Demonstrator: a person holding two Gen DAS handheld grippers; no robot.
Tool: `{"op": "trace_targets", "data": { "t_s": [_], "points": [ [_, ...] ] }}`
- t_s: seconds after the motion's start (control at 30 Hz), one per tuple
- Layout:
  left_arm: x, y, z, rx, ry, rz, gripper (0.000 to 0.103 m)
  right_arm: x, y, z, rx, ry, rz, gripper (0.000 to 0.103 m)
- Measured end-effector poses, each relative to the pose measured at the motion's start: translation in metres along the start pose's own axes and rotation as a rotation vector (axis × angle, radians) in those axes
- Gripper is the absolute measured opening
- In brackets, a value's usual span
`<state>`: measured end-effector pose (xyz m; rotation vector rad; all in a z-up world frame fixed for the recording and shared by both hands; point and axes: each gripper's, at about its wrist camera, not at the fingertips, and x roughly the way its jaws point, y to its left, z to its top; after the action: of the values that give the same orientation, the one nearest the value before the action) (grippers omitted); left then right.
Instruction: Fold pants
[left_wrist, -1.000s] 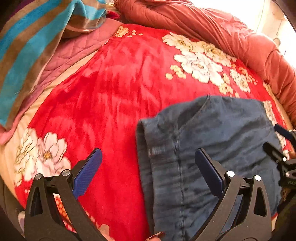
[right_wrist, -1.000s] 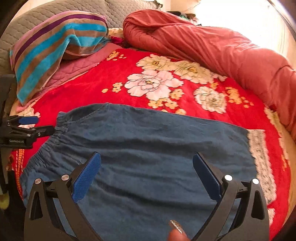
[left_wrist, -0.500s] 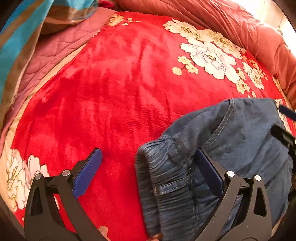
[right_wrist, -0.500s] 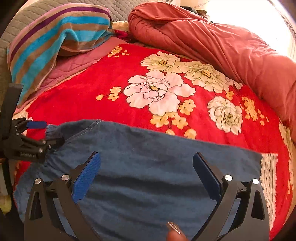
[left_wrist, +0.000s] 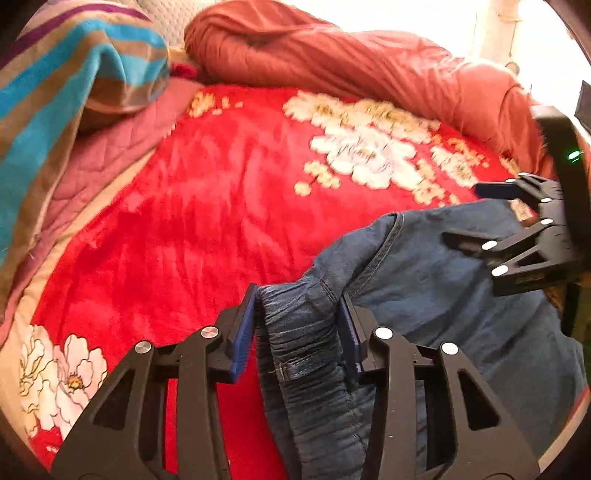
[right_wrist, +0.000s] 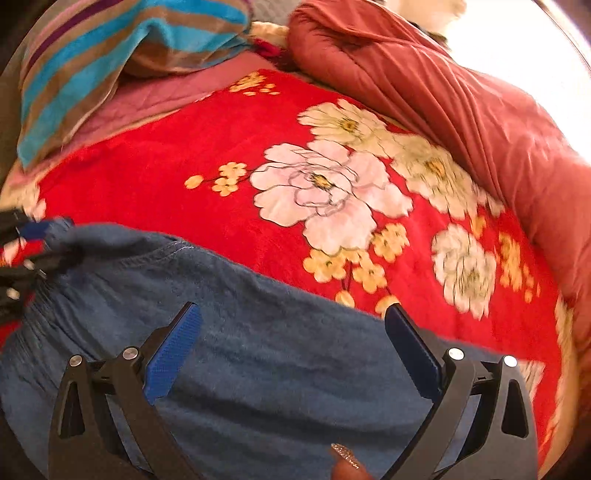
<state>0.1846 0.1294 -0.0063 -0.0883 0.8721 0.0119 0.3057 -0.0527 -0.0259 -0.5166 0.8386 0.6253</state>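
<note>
Left wrist view: the left gripper (left_wrist: 299, 328) is closing, the gathered waistband of the pants (left_wrist: 436, 295) bunched between its pads at lower centre; the legs run off right.

Right wrist view: the right gripper (right_wrist: 291, 343) hangs wide open above the pants' middle, gripping nothing.

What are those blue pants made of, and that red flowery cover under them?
The pants look like soft denim or a denim-look cotton: faded blue weave, visible topstitching, and a gathered waistband, probably elastic. The red blanket looks like plush fleece, likely synthetic: its short pile catches the light in shiny streaks, with printed flowers.
</note>
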Motion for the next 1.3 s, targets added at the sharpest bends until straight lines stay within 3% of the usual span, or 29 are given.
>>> {"op": "trace_targets", "data": {
  "t_s": [0.37,0.43,0.5,0.53,0.6,0.7,1.03,1.3],
  "points": [
    [-0.029,-0.001,-0.012,-0.041,-0.086,-0.067,0.03,0.021,0.02,0.011,-0.188,0.013,-0.021,0.097],
    [-0.028,-0.002,-0.013,-0.039,-0.087,-0.068,0.03,0.021,0.025,0.009,-0.215,0.011,-0.013,0.086],
    [-0.03,-0.001,-0.014,-0.04,-0.092,-0.066,0.03,0.02,0.029,0.006,-0.217,0.016,0.042,0.059],
    [-0.03,0.0,-0.015,-0.04,-0.093,-0.067,0.03,0.018,0.031,0.004,-0.212,0.006,0.056,0.054],
    [-0.032,-0.001,-0.017,-0.04,-0.1,-0.059,0.03,0.01,0.033,0.0,-0.195,-0.019,0.083,0.035],
    [-0.036,0.0,-0.019,-0.042,-0.111,-0.05,0.03,-0.006,0.033,-0.008,-0.141,-0.068,0.102,0.02],
    [-0.061,-0.006,-0.03,-0.028,-0.173,-0.033,0.03,-0.082,0.029,-0.049,0.03,-0.236,0.188,0.01],
    [-0.094,-0.021,-0.057,0.0,-0.195,-0.076,0.03,-0.129,0.046,-0.097,0.128,-0.256,0.263,0.009]
  ]
}}
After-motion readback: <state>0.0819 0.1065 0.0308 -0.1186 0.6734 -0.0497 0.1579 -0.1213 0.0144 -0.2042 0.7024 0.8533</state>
